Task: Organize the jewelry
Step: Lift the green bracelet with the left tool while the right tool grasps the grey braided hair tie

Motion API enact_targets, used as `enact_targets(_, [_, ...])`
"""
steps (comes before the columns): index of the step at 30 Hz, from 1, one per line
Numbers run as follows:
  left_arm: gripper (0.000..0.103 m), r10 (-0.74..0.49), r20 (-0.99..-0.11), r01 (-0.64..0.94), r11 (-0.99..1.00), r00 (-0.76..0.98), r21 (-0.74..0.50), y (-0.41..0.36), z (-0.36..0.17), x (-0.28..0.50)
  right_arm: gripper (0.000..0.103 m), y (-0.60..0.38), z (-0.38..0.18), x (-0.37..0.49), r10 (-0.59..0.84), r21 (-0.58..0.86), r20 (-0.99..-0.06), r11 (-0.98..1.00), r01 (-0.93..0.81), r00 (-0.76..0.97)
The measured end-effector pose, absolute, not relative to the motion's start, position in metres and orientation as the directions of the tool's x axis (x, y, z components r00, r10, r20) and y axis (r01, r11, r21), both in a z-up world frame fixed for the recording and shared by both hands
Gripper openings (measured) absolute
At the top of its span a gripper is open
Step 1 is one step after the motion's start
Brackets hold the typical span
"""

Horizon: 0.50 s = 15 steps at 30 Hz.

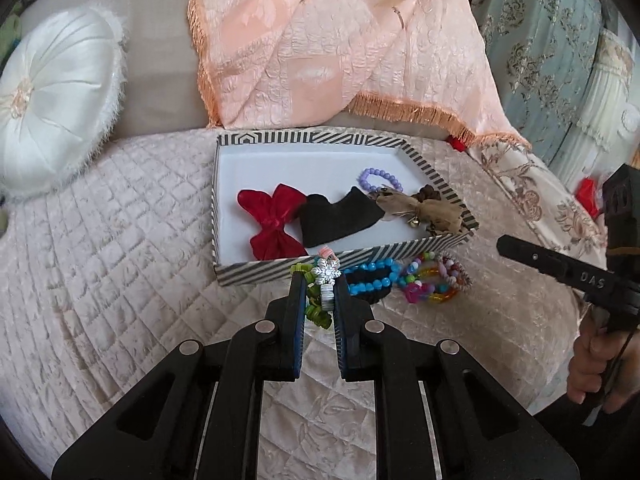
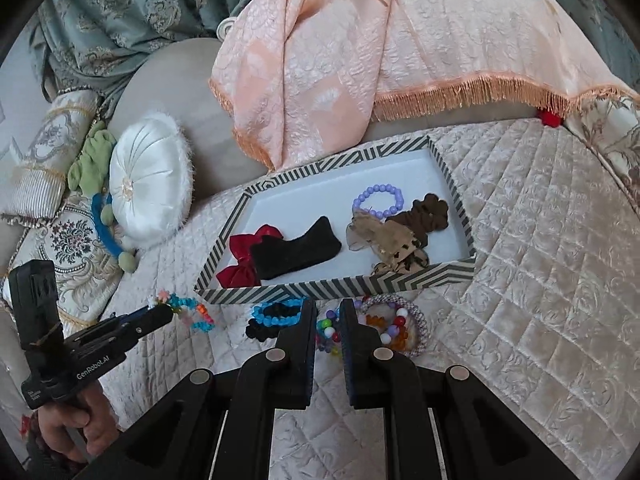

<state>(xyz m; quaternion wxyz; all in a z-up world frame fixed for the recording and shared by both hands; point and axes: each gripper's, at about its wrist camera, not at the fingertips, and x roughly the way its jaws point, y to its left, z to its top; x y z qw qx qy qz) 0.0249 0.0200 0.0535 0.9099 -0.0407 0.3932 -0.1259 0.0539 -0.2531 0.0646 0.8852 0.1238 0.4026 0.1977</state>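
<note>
Left gripper is clamped on the snowflake bracelet. Straight ahead, just beyond the fingertips, the striped box is found; right gripper is narrowed, holding nothing.

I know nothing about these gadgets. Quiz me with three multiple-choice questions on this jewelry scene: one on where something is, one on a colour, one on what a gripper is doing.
1. Where is the purple bead bracelet?
A. inside the striped box
B. on the quilt
C. on the round cushion

2. What colour is the bow at the box's left end?
A. green
B. red
C. yellow

3. What is the left gripper doing?
A. hanging open
B. gripping the box rim
C. clamping a snowflake charm bracelet

Answers:
1 A, it lies on the white floor inside the walls.
2 B, red fabric.
3 C, its fingers pinch the bracelet in front of the box.
</note>
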Motion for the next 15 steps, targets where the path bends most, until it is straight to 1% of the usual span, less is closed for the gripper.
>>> enact_targets(5, [0.012, -0.245, -0.721, 0.197, 0.969, 0.649, -0.152, 0.016, 0.048, 0.027, 0.011, -0.255, 0.066, 0.056, 0.440, 0.368, -0.668, 0.896, -0.248, 0.600])
enact_targets(6, [0.012, -0.242, -0.724, 0.196, 0.969, 0.646, -0.149, 0.015, 0.047, 0.027, 0.011, -0.255, 0.065, 0.058, 0.369, 0.296, -0.703, 0.929, -0.222, 0.608])
enact_targets(8, [0.012, -0.245, -0.728, 0.194, 0.969, 0.640, -0.155, 0.015, 0.046, 0.027, 0.013, -0.264, 0.057, 0.066, 0.262, 0.211, -0.750, 0.965, -0.155, 0.607])
enact_targets(9, [0.012, -0.251, -0.729, 0.194, 0.967, 0.637, -0.164, 0.016, 0.046, 0.028, 0.017, -0.271, 0.051, 0.070, 0.260, 0.228, -0.762, 0.965, -0.130, 0.593])
enact_targets(11, [0.012, -0.251, -0.730, 0.188, 0.967, 0.635, -0.169, 0.017, 0.046, 0.029, 0.019, -0.287, 0.037, 0.077, 0.313, 0.320, -0.763, 0.943, -0.089, 0.566])
enact_targets(12, [0.012, -0.251, -0.732, 0.183, 0.968, 0.634, -0.173, 0.018, 0.045, 0.029, 0.023, -0.293, 0.027, 0.079, 0.348, 0.361, -0.757, 0.928, -0.090, 0.553])
enact_targets(14, [0.012, -0.250, -0.740, 0.167, 0.968, 0.625, -0.186, 0.020, 0.043, 0.032, 0.023, -0.292, 0.013, 0.084, 0.350, 0.363, -0.790, 0.929, -0.075, 0.503])
enact_targets(15, [0.012, -0.253, -0.744, 0.159, 0.967, 0.619, -0.197, 0.021, 0.042, 0.034, 0.023, -0.285, 0.012, 0.086, 0.366, 0.355, -0.787, 0.927, -0.121, 0.496])
